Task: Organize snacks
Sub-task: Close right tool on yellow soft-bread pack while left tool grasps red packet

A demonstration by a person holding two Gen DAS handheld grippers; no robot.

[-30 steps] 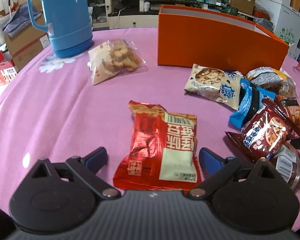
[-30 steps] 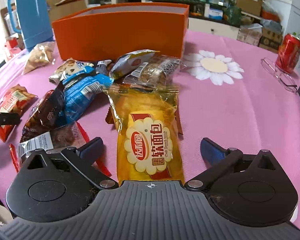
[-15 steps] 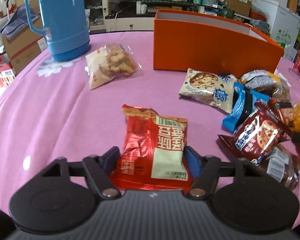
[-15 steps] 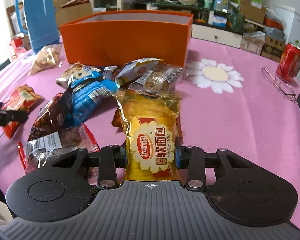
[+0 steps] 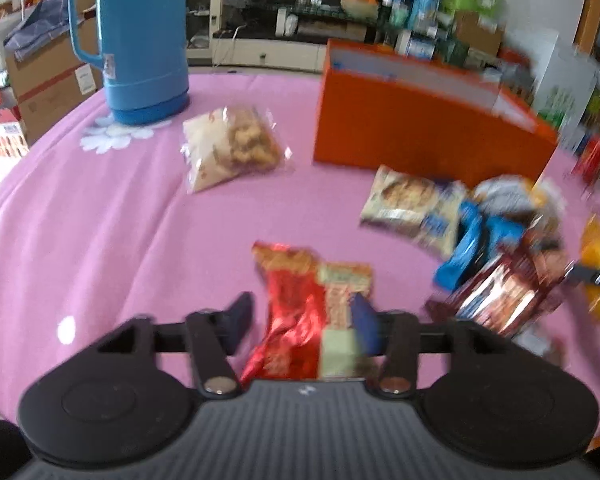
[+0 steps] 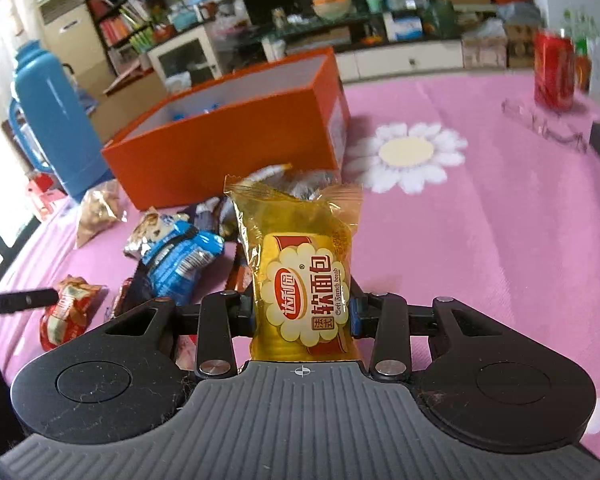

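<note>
The red-and-white snack packet (image 5: 296,308) lies crumpled on the pink cloth between the fingers of my left gripper (image 5: 302,322). Those jaws are opening: the right pad touches the packet, while a strip of cloth shows beside the left pad. My right gripper (image 6: 302,312) is shut on the yellow soft-bread packet (image 6: 296,248) and holds it upright above the table. The orange box (image 6: 228,148) stands open at the back, with something blue inside. Seen from the right wrist, the red packet (image 6: 68,308) lies at the far left beside a black finger (image 6: 20,300).
A pile of wrapped snacks (image 5: 480,240) lies in front of the orange box (image 5: 420,136). A clear bag of crunchy pieces (image 5: 232,148) and a blue thermos (image 5: 140,40) sit at the back left. A red can (image 6: 554,72) and glasses (image 6: 544,124) are at the far right.
My right gripper closed on the yellow packet, then lifted and tilted it. My left jaws closed in on the red packet, crumpling it, and have since widened slightly.
</note>
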